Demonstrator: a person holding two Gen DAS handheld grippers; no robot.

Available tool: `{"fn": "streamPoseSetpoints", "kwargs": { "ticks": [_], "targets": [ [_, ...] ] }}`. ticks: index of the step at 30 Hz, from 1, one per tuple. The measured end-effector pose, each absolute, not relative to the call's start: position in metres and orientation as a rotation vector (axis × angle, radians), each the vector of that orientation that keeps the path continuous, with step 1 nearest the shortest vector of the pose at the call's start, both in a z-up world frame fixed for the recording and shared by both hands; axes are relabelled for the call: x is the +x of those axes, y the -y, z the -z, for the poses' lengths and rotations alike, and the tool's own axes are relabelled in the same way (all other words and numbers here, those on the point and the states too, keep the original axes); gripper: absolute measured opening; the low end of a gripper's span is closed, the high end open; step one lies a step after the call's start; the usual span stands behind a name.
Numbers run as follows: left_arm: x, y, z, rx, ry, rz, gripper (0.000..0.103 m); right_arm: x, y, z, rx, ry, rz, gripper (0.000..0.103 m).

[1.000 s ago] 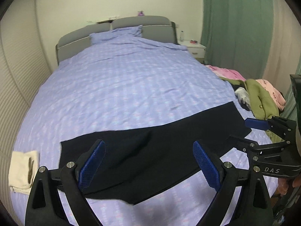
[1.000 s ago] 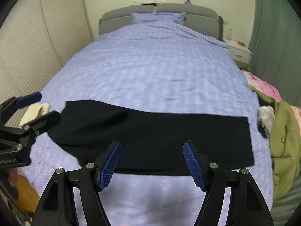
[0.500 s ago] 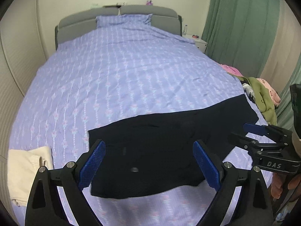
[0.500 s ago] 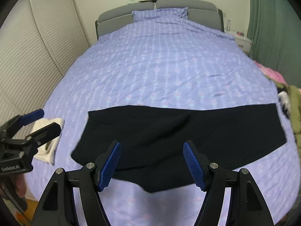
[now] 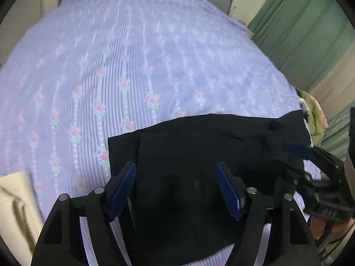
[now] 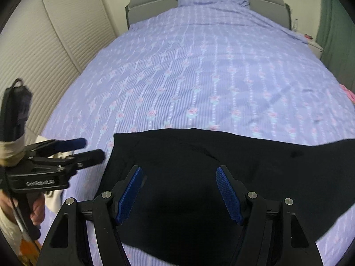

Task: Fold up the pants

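Note:
Black pants lie flat across the near part of the bed, their squared end at the left. My left gripper hangs just above that end; its jaws are closing, with a wide gap and no cloth pinched. From the right wrist view the left gripper sits beside the pants' left edge, over the bedspread. My right gripper stands open above the pants' middle, nothing between its blue pads. It also shows at the right edge, the right gripper over the cloth.
The lilac flowered bedspread covers the bed up to a grey headboard. A cream cloth lies at the near left. A pile of clothes sits at the right edge by green curtains. A ribbed wall runs along the left.
Both grippers dropped closer to the pants and shifted left toward the squared end. The left jaws stand narrower than before. The right jaws kept the same gap.

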State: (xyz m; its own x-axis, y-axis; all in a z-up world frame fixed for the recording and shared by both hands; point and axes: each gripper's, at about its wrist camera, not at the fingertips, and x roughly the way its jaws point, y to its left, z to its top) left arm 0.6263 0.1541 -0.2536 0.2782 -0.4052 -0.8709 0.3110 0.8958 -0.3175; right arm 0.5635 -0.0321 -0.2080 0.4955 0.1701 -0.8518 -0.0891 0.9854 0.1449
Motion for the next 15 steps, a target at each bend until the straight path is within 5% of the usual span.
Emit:
{"fn": "streamPoseSetpoints", "kwargs": {
  "ticks": [5,15],
  "targets": [
    [0.66,-0.157,0.298,-0.144,-1.309,0.497,0.057,0.586,0.024,0.239,0.074,-1.105,-0.16,0.069],
    [0.689,-0.162,0.335,-0.22,-1.361,0.499,0.063,0.609,0.031,0.276,0.12,-1.181,-0.145,0.069]
  ]
}}
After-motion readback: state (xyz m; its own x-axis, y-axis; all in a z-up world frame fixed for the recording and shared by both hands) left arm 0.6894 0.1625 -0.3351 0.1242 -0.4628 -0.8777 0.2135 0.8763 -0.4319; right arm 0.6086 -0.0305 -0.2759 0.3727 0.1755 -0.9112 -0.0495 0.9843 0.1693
